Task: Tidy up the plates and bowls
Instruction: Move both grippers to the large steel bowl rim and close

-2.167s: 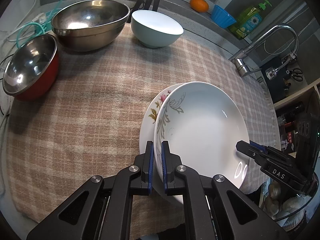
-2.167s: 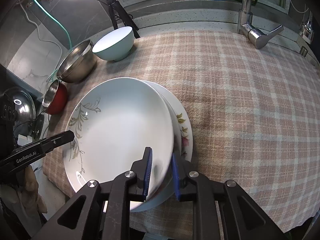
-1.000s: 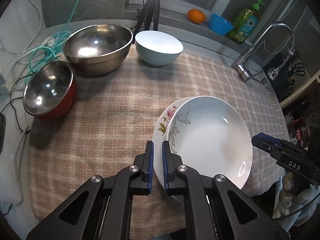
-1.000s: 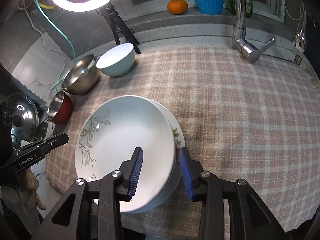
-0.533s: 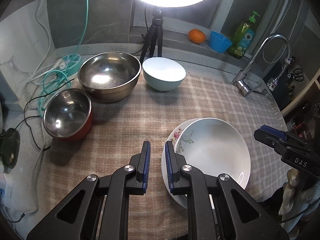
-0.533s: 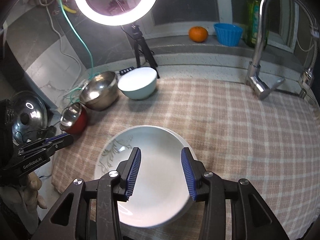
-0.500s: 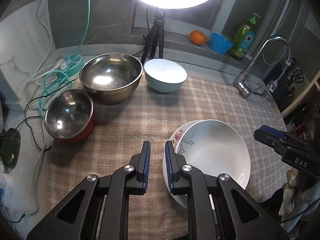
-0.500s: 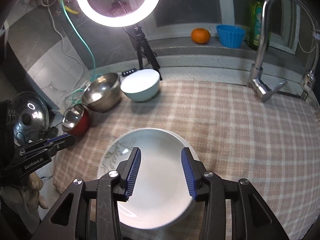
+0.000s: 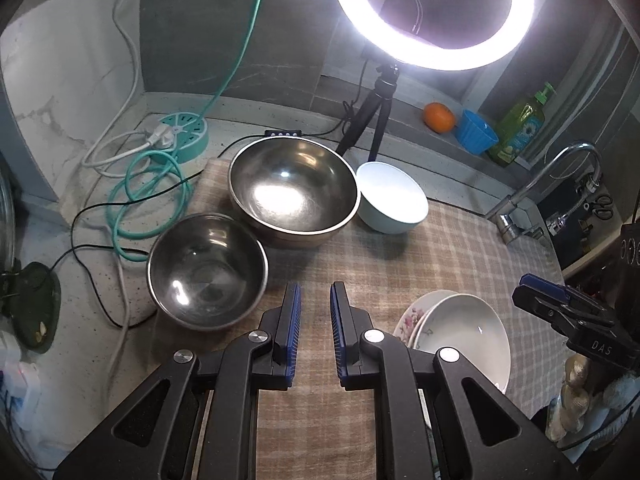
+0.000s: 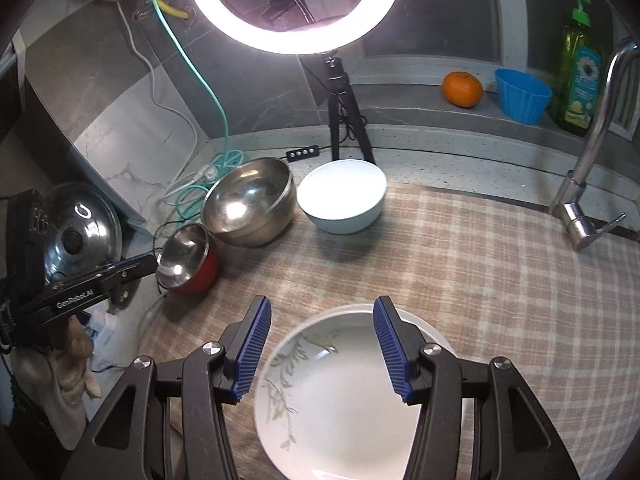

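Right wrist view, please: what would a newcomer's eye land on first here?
The glowing ring light at the top on its tripod dominates. Below it, on the checked cloth, stand a large steel bowl and a pale bowl side by side, with the stacked white plates nearest, under the open right gripper.

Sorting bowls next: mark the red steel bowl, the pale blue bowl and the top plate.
red steel bowl (image 9: 206, 270), left wrist view, inner wall.
pale blue bowl (image 10: 342, 190), right wrist view, inside.
top plate (image 10: 344, 404), right wrist view, its well.
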Action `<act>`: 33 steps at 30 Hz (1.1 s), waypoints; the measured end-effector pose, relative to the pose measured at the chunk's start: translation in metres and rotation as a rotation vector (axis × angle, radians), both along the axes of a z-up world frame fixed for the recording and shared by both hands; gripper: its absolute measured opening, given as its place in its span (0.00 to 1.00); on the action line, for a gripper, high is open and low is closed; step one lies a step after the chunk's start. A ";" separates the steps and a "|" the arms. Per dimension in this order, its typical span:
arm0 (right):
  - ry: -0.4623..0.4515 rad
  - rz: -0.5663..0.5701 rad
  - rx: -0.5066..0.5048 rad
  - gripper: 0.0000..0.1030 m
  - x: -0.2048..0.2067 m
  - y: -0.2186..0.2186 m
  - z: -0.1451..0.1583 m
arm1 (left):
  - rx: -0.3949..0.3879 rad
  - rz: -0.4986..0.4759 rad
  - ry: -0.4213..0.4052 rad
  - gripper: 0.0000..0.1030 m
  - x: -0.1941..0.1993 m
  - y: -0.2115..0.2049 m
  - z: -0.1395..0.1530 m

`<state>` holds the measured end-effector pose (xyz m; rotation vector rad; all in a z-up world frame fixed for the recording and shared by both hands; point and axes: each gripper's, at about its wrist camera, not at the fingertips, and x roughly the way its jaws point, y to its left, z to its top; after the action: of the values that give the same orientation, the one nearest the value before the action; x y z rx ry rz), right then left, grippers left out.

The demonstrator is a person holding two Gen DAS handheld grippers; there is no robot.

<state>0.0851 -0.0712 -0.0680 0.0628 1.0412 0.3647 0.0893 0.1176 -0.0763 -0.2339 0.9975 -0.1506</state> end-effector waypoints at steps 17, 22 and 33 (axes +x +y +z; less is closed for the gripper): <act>0.154 -0.096 0.187 0.43 0.060 0.048 -0.028 | 0.001 -0.113 0.106 0.13 0.103 0.051 -0.011; 0.215 -0.145 0.244 0.43 0.081 0.058 -0.043 | -0.005 -0.138 0.143 0.13 0.131 0.059 -0.023; 0.312 -0.232 0.272 0.29 0.117 0.077 -0.078 | 0.009 -0.183 0.172 0.13 0.180 0.064 -0.039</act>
<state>0.2021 0.0054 -0.1462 0.4937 1.2713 0.2881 0.2692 0.1819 -0.1154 -0.1485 1.1908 -0.2966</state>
